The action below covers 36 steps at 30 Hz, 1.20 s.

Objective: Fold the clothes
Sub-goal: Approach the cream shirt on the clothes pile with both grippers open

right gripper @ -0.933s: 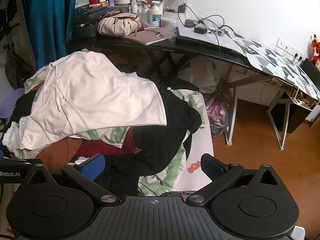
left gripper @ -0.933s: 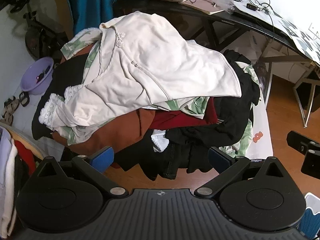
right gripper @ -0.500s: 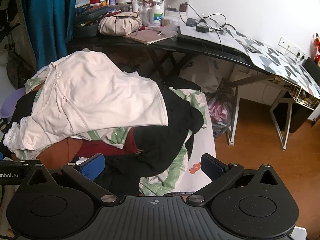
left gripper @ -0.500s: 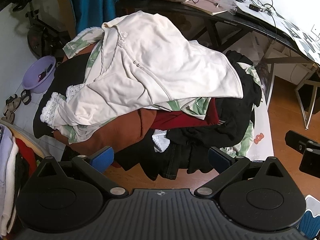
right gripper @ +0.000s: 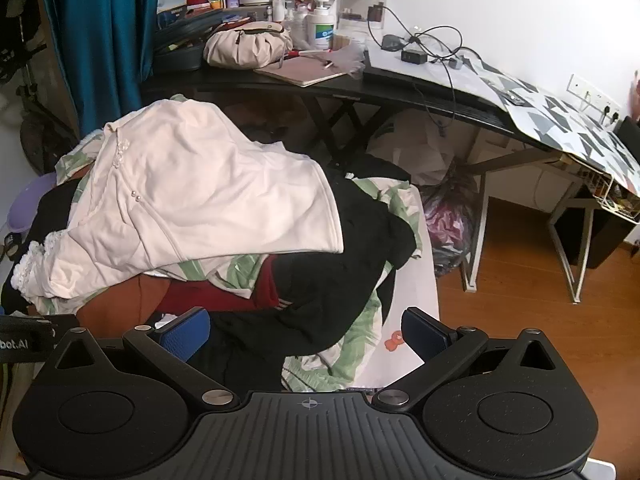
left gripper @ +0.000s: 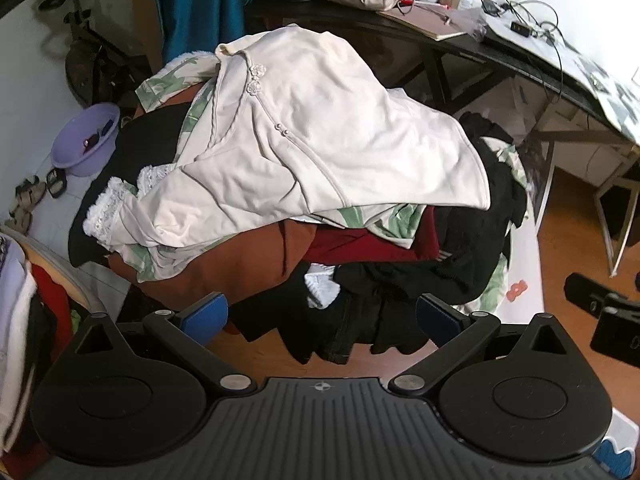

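Left tool (left gripper: 322, 314) and right tool (right gripper: 306, 330) both spread, clothes pile (left gripper: 320, 208) ahead, cluttered black desk (right gripper: 320, 84) behind, wooden floor (right gripper: 516, 280).

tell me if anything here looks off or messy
The clothes pile is a jumble: nothing folded, a cream top draped crookedly over it, and black garments hanging off the front edge toward the floor. Both grippers, left and right, are open and empty.
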Each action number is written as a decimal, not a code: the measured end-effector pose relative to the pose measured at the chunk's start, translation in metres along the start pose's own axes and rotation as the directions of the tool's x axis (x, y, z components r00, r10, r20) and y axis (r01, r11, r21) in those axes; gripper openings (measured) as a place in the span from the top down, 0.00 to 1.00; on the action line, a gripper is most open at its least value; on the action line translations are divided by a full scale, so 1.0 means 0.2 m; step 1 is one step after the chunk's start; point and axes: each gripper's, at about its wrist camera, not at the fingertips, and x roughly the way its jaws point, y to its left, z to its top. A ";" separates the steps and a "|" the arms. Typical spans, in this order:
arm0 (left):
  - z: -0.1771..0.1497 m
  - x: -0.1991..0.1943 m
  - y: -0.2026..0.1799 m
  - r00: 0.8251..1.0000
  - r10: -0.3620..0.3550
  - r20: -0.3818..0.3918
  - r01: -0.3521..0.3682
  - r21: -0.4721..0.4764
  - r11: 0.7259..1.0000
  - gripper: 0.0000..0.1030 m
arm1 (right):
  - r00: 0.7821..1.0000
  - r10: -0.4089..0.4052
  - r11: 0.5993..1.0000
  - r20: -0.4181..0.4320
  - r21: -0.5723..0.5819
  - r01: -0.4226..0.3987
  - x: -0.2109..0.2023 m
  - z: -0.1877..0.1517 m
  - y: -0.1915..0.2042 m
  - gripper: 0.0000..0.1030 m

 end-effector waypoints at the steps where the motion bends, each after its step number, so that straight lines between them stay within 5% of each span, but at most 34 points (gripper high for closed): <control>1: 0.00 0.00 0.01 1.000 -0.013 0.001 0.013 -0.012 1.000 0.01 | 1.000 -0.001 1.000 0.004 -0.002 0.001 0.00 0.00 0.00 0.01; 19: 0.03 0.02 -0.02 0.997 0.074 0.002 -0.074 -0.056 0.996 0.01 | 0.997 0.071 0.997 0.026 0.009 -0.071 0.16 0.08 -0.08 0.01; 36: 0.09 0.10 -0.13 0.991 0.130 -0.007 -0.130 -0.087 0.988 0.01 | 0.999 0.027 0.997 0.046 -0.071 -0.023 0.26 0.19 -0.16 0.01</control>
